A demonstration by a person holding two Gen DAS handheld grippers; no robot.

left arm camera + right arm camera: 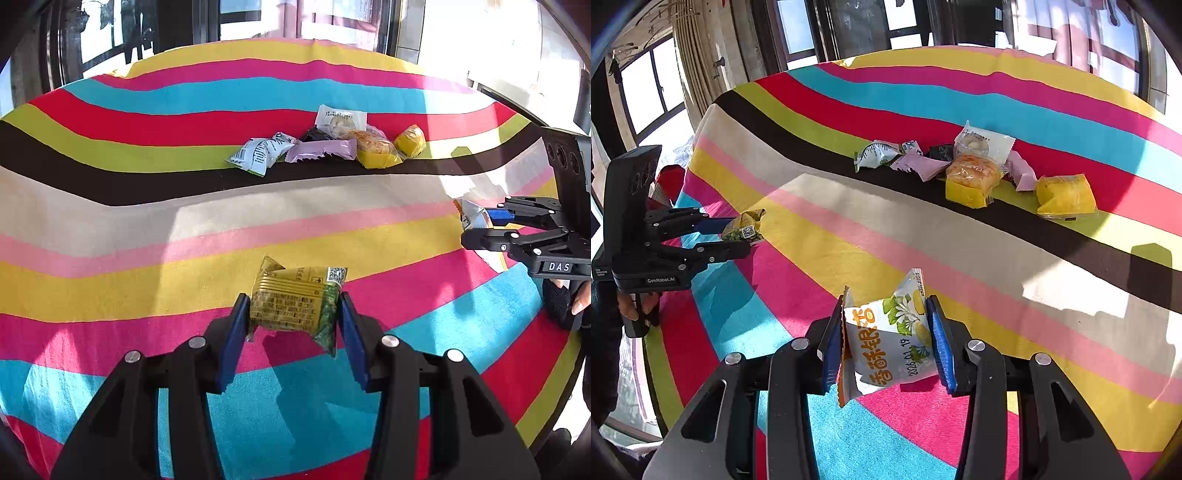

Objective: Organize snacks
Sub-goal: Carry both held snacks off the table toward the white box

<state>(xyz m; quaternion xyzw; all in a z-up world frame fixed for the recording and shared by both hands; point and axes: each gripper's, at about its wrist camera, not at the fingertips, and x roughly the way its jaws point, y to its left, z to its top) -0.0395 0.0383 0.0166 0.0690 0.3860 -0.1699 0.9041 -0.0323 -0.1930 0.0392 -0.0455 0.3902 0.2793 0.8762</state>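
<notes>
My left gripper is shut on a green and gold snack packet and holds it above the striped cloth; the same gripper and packet show at the left of the right wrist view. My right gripper is shut on a white and orange snack packet; it appears at the right edge of the left wrist view. A pile of snacks lies further back on the black and green stripes, also seen in the right wrist view.
The table wears a striped cloth. The pile holds a white and green packet, a lilac packet, yellow cake packs and a clear white packet. Windows and dark frames stand behind the table.
</notes>
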